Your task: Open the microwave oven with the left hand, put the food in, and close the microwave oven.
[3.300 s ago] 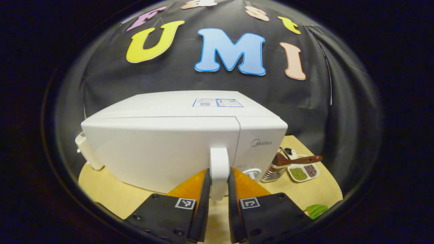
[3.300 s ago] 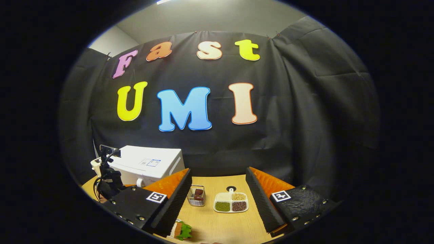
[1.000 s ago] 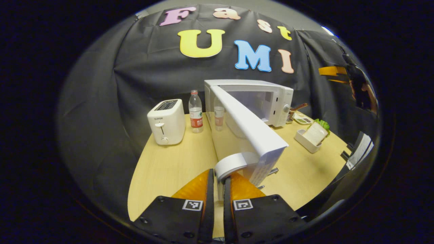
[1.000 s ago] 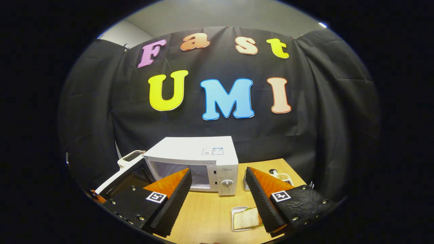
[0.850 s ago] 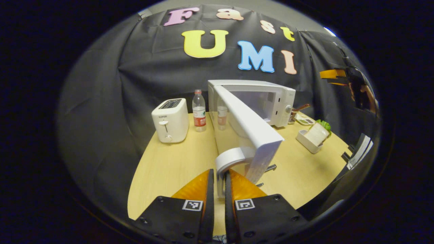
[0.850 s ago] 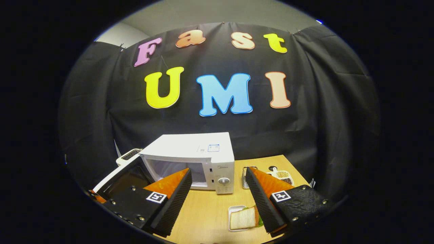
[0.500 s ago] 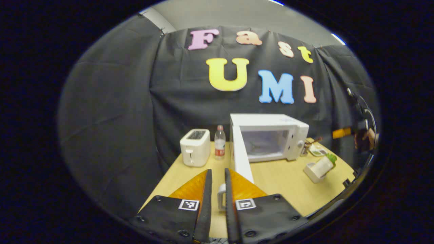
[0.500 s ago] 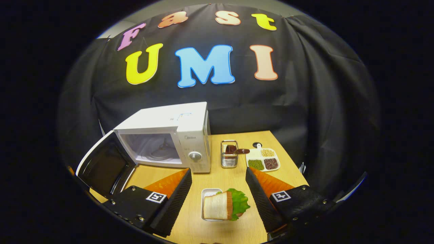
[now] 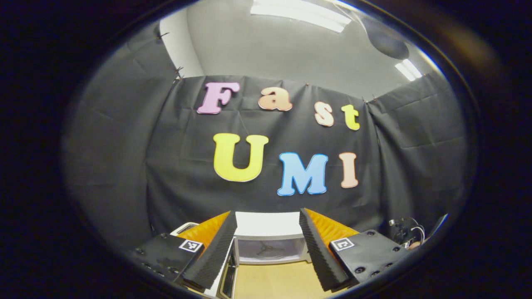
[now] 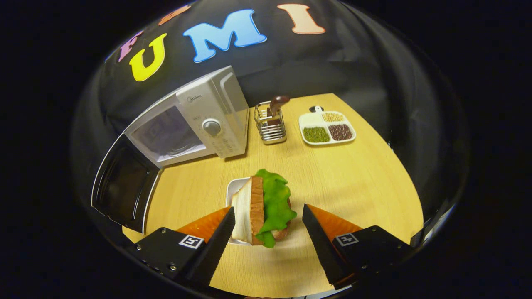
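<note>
Right gripper [image 10: 267, 216] spread around sandwich [image 10: 263, 207]; microwave [image 10: 189, 120] open

Black cloth [image 9: 124, 166] drapes the booth on every side, clipped up along its top edge. Above it, a plain grey wall [image 9: 266, 54] and bright ceiling light strips [image 9: 299, 10]. Down below, a pale wood-grain table [image 10: 345, 174] with a rounded edge.

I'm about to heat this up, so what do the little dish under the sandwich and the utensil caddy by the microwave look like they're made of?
Dish: white, smooth and evenly coloured, probably ceramic or plastic; the look leaves that open. Utensil caddy: silvery metal wire, judging by its thin shiny bars with gaps between them.
</note>
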Demonstrator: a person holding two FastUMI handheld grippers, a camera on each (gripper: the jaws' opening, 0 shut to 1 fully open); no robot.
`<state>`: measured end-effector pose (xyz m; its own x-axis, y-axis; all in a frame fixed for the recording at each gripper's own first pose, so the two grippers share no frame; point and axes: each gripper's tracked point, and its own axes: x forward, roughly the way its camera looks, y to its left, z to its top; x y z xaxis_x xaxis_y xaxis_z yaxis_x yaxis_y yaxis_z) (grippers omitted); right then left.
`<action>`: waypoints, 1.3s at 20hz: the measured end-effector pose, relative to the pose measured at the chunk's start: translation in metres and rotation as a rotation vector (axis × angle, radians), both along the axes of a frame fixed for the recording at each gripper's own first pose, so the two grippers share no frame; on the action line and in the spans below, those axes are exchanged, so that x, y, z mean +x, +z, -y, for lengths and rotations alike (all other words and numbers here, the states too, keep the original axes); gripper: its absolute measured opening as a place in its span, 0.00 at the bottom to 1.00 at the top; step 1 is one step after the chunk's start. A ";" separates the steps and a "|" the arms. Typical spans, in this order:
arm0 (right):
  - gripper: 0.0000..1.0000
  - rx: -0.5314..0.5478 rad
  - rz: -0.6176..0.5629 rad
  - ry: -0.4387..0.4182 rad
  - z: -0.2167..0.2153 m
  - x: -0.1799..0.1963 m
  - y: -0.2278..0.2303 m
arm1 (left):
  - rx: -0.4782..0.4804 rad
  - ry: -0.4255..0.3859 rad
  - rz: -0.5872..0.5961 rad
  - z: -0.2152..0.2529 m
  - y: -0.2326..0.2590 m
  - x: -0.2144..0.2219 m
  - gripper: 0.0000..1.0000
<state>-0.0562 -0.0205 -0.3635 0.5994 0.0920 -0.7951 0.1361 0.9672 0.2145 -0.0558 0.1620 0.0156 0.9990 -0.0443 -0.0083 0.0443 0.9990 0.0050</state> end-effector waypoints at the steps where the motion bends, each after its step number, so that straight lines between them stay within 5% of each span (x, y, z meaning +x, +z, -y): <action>1: 0.99 0.030 -0.013 -0.010 -0.004 -0.002 -0.006 | 0.008 -0.011 0.003 0.010 0.006 0.008 0.97; 5: 0.87 0.144 -0.039 -0.071 -0.011 0.002 -0.014 | 0.014 -0.023 0.009 0.022 0.016 0.025 0.97; 7: 0.60 0.206 -0.055 -0.076 -0.017 0.003 -0.012 | 0.025 -0.016 -0.001 0.020 0.013 0.025 0.96; 8: 0.55 0.251 -0.048 -0.091 -0.022 0.005 -0.005 | 0.029 -0.012 -0.008 0.017 0.010 0.026 0.96; 9: 0.37 0.267 -0.059 -0.117 -0.020 0.006 -0.003 | 0.031 -0.009 -0.010 0.015 0.010 0.025 0.96; 11: 0.21 0.294 -0.064 -0.122 -0.025 0.005 0.001 | 0.029 -0.001 -0.006 0.010 0.011 0.022 0.97; 19: 0.21 0.435 0.064 -0.103 -0.073 0.014 0.064 | 0.020 0.014 0.007 -0.014 0.019 0.002 0.96; 26: 0.21 0.767 0.167 -0.115 -0.165 0.044 0.111 | 0.032 0.014 0.016 -0.040 0.025 -0.015 0.97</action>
